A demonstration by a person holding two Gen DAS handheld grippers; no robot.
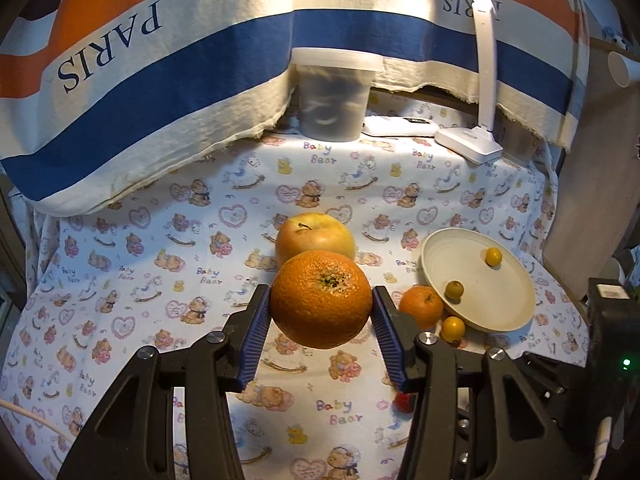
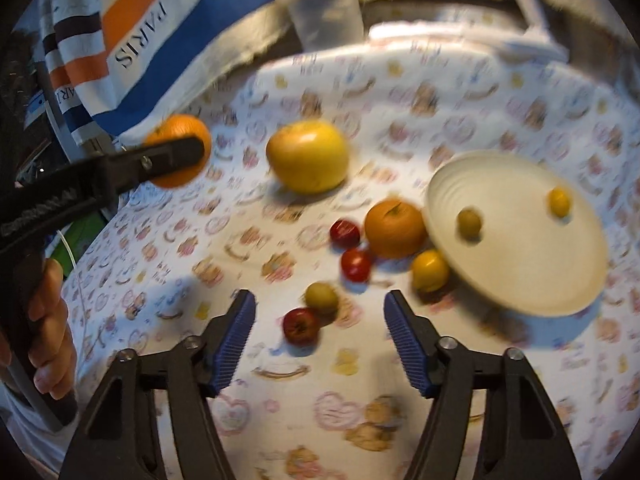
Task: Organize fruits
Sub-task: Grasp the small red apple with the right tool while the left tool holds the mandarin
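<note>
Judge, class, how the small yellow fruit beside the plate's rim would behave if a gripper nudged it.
The small yellow fruit looks round and smooth, so it would probably roll rather than slide. It seems to lie against the plate, whose rim may stop it on that side. Being small, it is likely light and easily knocked away.

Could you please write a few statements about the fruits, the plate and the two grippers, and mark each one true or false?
1. The left gripper is clamped on a large round orange. True.
2. The round cream plate holds four small fruits. False: it holds two small yellow-green fruits.
3. The right gripper holds a small red fruit. False: its jaws stand open, holding nothing.
4. The big yellow apple lies on the bear-print cloth. True.
5. The smaller orange lies on the plate. False: it lies beside it.
</note>
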